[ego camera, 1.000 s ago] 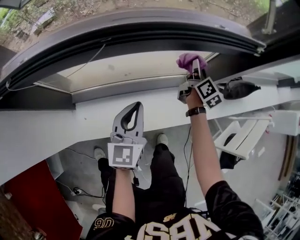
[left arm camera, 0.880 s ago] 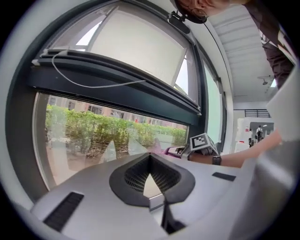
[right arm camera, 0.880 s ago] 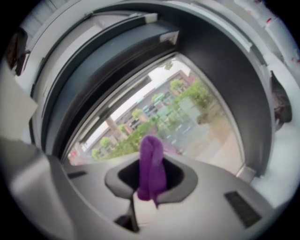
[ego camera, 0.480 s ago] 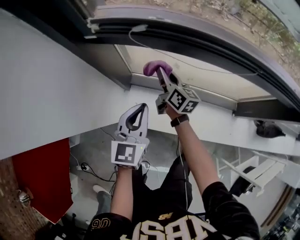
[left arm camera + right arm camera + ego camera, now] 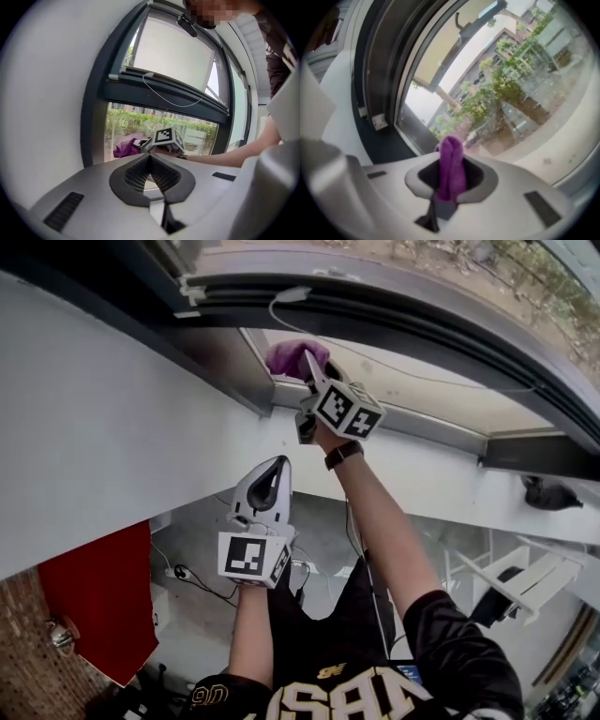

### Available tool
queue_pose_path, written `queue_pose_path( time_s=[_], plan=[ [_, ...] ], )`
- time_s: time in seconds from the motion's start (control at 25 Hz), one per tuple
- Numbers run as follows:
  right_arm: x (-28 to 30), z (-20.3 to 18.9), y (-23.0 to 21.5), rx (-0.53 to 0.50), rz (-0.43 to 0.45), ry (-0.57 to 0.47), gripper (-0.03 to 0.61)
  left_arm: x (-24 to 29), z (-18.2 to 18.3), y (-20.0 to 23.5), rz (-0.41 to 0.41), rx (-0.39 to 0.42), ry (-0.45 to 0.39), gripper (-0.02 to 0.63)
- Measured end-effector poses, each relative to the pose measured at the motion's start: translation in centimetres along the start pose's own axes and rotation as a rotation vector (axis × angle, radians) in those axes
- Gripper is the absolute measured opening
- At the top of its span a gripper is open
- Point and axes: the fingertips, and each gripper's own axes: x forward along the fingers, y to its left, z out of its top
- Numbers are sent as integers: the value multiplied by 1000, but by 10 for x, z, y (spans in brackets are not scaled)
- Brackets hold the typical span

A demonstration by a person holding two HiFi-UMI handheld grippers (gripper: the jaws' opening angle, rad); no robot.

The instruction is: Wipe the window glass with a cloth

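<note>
My right gripper (image 5: 307, 373) is shut on a purple cloth (image 5: 292, 358) and holds it against the window glass (image 5: 412, 390) at the pane's lower left corner, beside the dark frame (image 5: 246, 364). In the right gripper view the cloth (image 5: 451, 166) stands bunched between the jaws, with the glass (image 5: 511, 89) right ahead. My left gripper (image 5: 271, 478) hangs lower, away from the glass, shut and empty. The left gripper view shows its jaws (image 5: 150, 165) closed, with the cloth (image 5: 125, 145) and the right gripper (image 5: 165, 138) at the pane beyond.
A white wall (image 5: 103, 427) runs left of the window, and a white sill (image 5: 441, 474) lies under it. A thin cable (image 5: 375, 307) loops along the dark upper frame. A dark object (image 5: 548, 493) rests on the sill at far right. A red panel (image 5: 98, 601) stands low left.
The right gripper has carried the cloth leftward across the pane, from its right end to the lower left corner by the frame. The left gripper has stayed shut and low.
</note>
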Motion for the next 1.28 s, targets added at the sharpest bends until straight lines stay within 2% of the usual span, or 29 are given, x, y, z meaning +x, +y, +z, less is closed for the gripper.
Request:
queue_pose_path(
  time_s=[0.16,0.28,0.36,0.48,0.6,0.72,0.84,0.96,1.08,1.28],
  plan=[
    [-101,63,-108,33,-133,-99,80,48,-24,-81,-135,-13,27,9],
    [-178,110,-188,73,-228,-178,80,81,-36,-147,-204,-28,31,9],
    [-236,146,-244,92,-321,-250,80,99,-45,-195,-267,-50,29,9],
    [-318,198,-320,123,-472,-357,80,119,-49,-261,-364,-31,35,9],
    [-382,241,-375,81,-627,-408,80,125,-57,-305,-417,-26,61,9],
    [-413,263,-402,88,-707,-453,80,125,-63,-320,-438,-33,78,9],
    [-405,252,-392,101,-696,-452,80,122,-64,-304,-423,-21,78,9],
    [-358,203,-348,78,-641,-375,80,111,-59,-255,-353,-13,72,9],
    [-272,130,-268,-1,-494,-232,78,89,-50,-182,-238,-13,61,9],
    [-123,4,-136,-76,-213,2,79,49,-37,-65,-102,-2,65,9]
  ],
)
